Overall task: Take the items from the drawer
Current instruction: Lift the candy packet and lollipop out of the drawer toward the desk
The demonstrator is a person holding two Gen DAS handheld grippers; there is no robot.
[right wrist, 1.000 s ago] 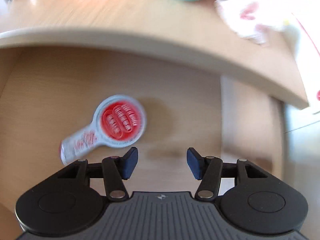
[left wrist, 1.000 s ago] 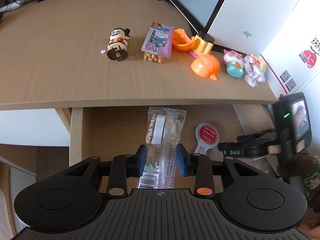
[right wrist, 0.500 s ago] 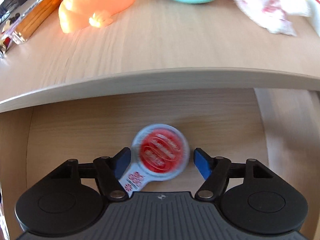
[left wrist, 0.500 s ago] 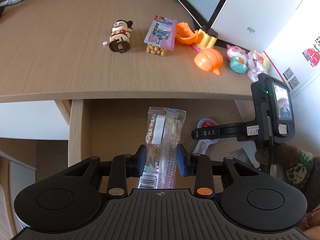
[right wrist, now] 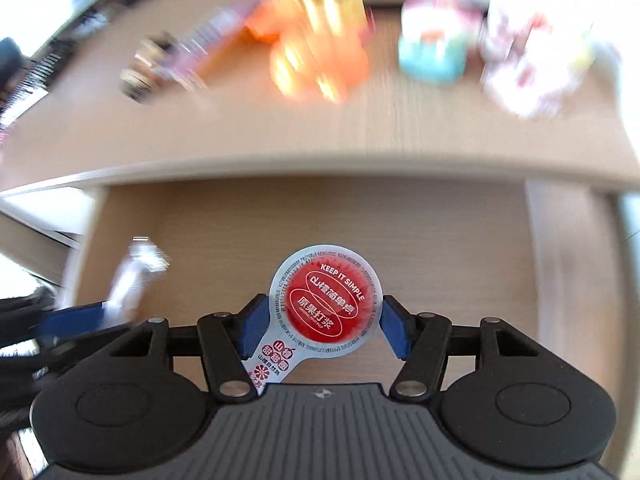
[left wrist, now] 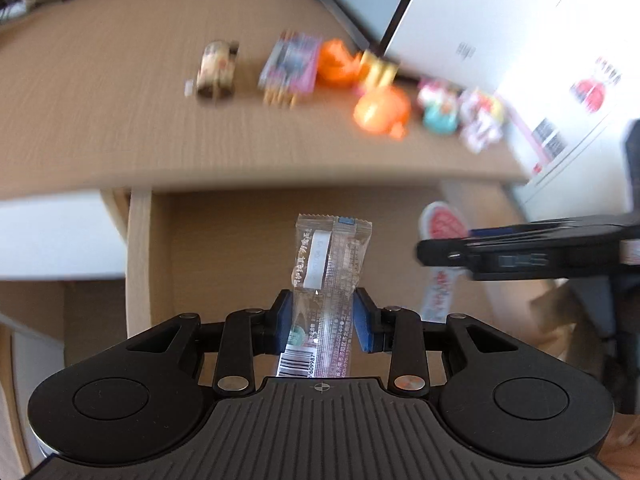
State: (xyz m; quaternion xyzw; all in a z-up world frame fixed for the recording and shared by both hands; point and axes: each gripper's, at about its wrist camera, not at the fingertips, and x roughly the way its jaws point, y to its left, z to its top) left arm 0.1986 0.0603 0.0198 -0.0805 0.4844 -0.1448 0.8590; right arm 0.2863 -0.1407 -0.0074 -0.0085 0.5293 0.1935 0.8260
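Since earlier, our right gripper [right wrist: 324, 322], jaws just closing, pinches the round red-lidded snack [right wrist: 325, 306] off the drawer floor [right wrist: 440, 240]; left gripper [left wrist: 322, 326] pinches the clear sachet [left wrist: 326, 280].

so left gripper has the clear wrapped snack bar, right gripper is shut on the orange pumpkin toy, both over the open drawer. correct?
Not quite. The right gripper holds the round red-lidded snack cup, not the pumpkin toy, which sits on the desktop; the right wrist view shows it. The left gripper does hold the clear wrapped snack bar, over the open drawer.

Each gripper [left wrist: 323, 322] [right wrist: 323, 322] is black, with blue pads, silver screws and a ribbed base.
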